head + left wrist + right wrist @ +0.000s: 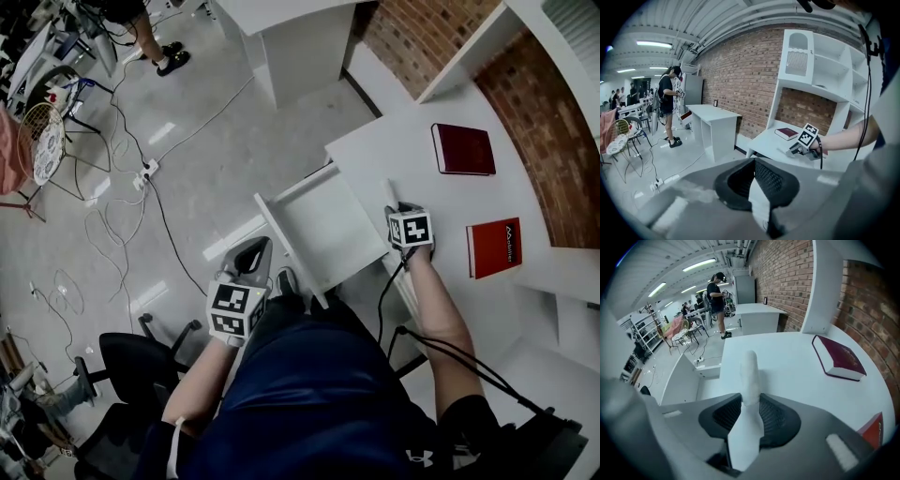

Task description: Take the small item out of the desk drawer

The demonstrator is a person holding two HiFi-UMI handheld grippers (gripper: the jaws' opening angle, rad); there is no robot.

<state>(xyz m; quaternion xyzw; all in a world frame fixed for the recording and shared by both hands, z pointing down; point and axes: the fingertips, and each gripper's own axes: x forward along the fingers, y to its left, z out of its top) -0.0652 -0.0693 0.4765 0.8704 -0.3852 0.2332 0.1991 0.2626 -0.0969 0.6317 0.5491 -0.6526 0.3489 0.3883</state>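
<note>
The right gripper (751, 401) has its jaws clamped on the small white item (750, 371), a slim pale thing that sticks out forward past the fingertips. That puts the item out of the drawer (328, 234). It's up over the white desk (403, 150), right by the front edge and just beside where the drawer stands open. In the head view the right gripper (401, 211) sits at that front edge, with its marker cube facing up.

The left gripper (754, 176) has its jaws pressed together with nothing between them. It hangs off the desk entirely, near the drawer's outer front corner and above the person's lap (251, 253).

There are two books on the desk top. A dark red book (463, 148) lies toward the back edge by the brick wall (787, 277), and a red book (494, 247) lies further along toward the right end, well apart from the gripper. A person (668, 105) is standing way off in the background.
</note>
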